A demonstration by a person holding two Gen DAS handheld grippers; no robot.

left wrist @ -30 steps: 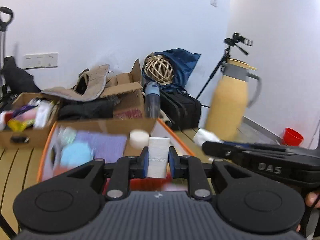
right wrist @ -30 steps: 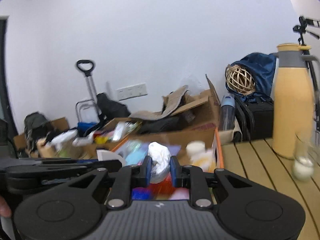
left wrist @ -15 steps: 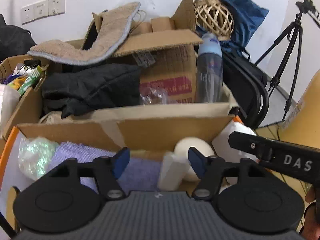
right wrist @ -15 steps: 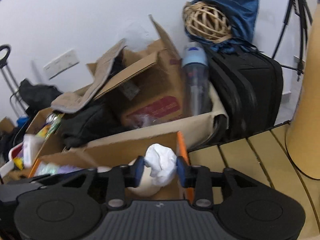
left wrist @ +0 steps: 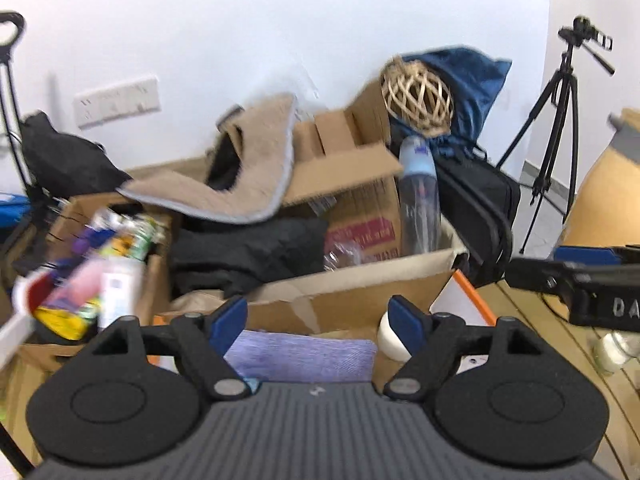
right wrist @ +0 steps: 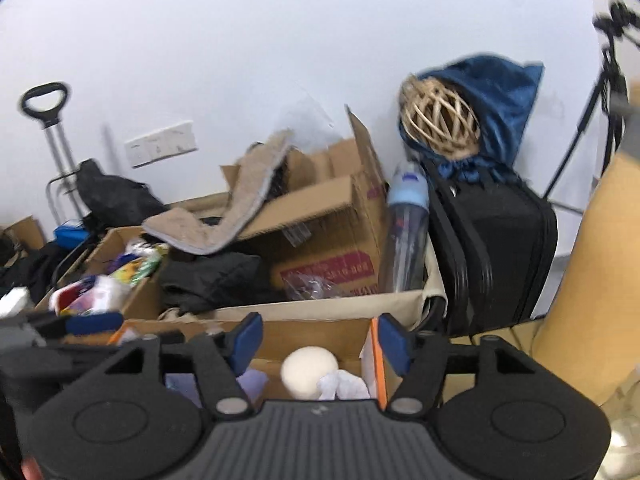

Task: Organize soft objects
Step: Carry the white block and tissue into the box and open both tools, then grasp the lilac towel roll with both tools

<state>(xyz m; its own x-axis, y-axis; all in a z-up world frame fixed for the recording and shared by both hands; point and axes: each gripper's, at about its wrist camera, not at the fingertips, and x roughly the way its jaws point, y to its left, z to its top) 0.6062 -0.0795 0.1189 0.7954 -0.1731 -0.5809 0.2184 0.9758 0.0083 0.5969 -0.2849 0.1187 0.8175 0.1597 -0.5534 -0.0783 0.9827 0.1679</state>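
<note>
My left gripper (left wrist: 318, 322) is open and empty above an orange-rimmed cardboard box (left wrist: 352, 300). A purple cloth (left wrist: 300, 354) and a cream ball (left wrist: 390, 340) lie in the box below it. My right gripper (right wrist: 320, 344) is open and empty over the same box (right wrist: 316, 328). Below it lie the cream ball (right wrist: 308, 366), a crumpled white soft lump (right wrist: 346, 386) and a bit of the purple cloth (right wrist: 252, 382). The right gripper shows at the right of the left wrist view (left wrist: 576, 280).
Behind the box stand open cartons (left wrist: 352, 184) with a tan mat (left wrist: 240, 176), black cloth (left wrist: 248, 252), a clear bottle (left wrist: 418, 196), a black case (left wrist: 476, 208) and a wicker ball (left wrist: 418, 96). A tan jug (right wrist: 600, 280) stands right; a tripod (left wrist: 560, 120) behind.
Both grippers opened wide. The left let go of the white block and the right let go of the white lump, which now lies in the box. Both views have tilted up and back.
</note>
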